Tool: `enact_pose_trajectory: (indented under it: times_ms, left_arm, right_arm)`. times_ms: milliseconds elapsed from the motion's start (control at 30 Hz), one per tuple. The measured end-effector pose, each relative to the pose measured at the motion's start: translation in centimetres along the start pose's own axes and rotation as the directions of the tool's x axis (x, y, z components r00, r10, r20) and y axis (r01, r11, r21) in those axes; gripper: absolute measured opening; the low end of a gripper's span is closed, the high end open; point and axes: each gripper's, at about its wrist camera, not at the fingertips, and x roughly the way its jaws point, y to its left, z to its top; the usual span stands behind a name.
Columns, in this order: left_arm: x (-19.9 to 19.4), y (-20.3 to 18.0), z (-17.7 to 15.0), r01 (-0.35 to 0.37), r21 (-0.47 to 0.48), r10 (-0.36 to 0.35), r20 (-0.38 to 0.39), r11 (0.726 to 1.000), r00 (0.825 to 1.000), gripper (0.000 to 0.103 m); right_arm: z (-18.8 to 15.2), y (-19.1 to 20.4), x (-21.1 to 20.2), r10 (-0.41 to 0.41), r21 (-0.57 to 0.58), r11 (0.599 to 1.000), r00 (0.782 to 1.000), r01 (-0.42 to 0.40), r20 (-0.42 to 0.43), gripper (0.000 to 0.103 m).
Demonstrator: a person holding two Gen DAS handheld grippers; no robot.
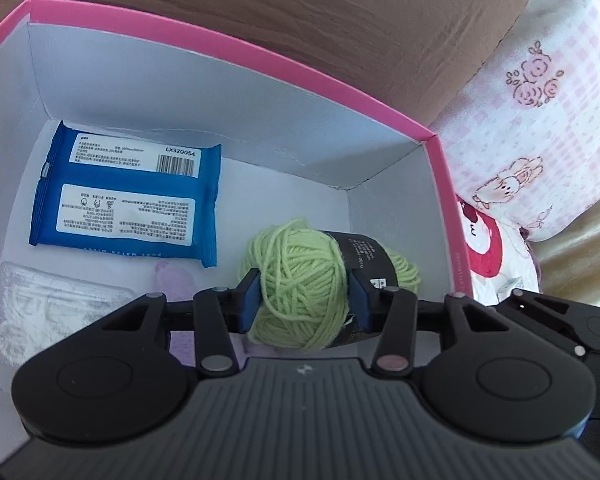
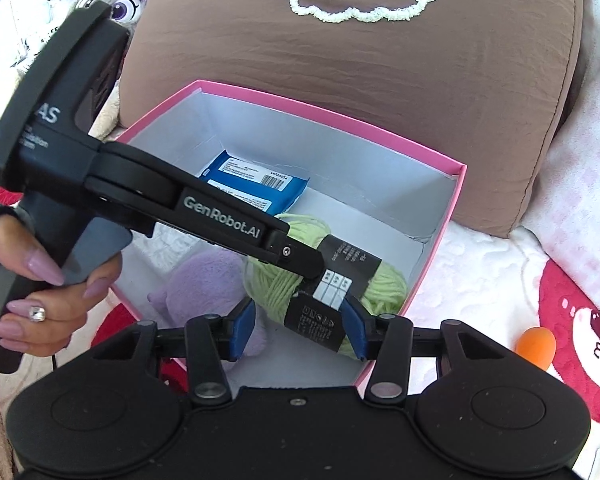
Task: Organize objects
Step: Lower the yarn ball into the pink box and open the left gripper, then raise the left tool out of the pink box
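Observation:
A pink box with a white inside lies open on a bed; it also shows in the right wrist view. My left gripper is shut on a green yarn ball with a black label, low inside the box at its right side. The right wrist view shows the left gripper reaching into the box from the left, on the yarn ball. My right gripper is open and empty, above the box's near edge. A blue wipes pack lies on the box floor at the far left.
A white packet and a purple plush toy also lie in the box. A brown cushion stands behind it, a pink patterned pillow to the right. An orange ball lies on the bedding at right.

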Motion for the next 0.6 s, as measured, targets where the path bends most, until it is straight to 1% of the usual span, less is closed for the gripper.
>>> enact_pose_trajectory:
  times_ms: [133,267,333,367,433,600]
  left_arm:
    - [-0.5,-0.3,0.3,-0.028,0.015,0.027,0.002,1.000,1.000,0.045]
    - [-1.0,-1.1,0.3,-0.064,0.038,0.065,-0.015,0.997,0.998,0.047]
    - [-1.3,-1.6,0.1,-0.099,0.058,0.101,-0.028,0.993,0.994,0.047]
    - [-1.5,-1.9,0.0,-0.125,0.072,0.127,-0.029,0.990,0.991,0.047]
    - [-1.8,-2.4,-0.2,-0.156,0.094,0.159,-0.022,0.983,0.987,0.047]
    - [-3.3,-3.2,-0.2,-0.183,0.121,0.184,-0.003,0.976,0.983,0.047]
  right_arm:
    - [-0.5,-0.3,-0.9,0.028,0.025,0.999,1.000,-0.029,0.008,0.053]
    - [-0.8,-0.6,-1.7,0.045,0.039,0.998,0.999,-0.045,0.013,0.054]
    - [-0.8,-0.7,-2.0,0.044,0.039,0.998,0.999,-0.044,0.016,0.057]
    - [-0.8,-0.9,-2.0,0.042,0.040,0.998,0.999,-0.042,0.019,0.061]
    - [-0.7,-1.0,-2.1,0.043,0.050,0.998,0.999,-0.044,0.018,0.061]
    - [-0.7,-0.9,-2.6,0.053,0.069,0.996,0.998,-0.055,0.022,0.061]
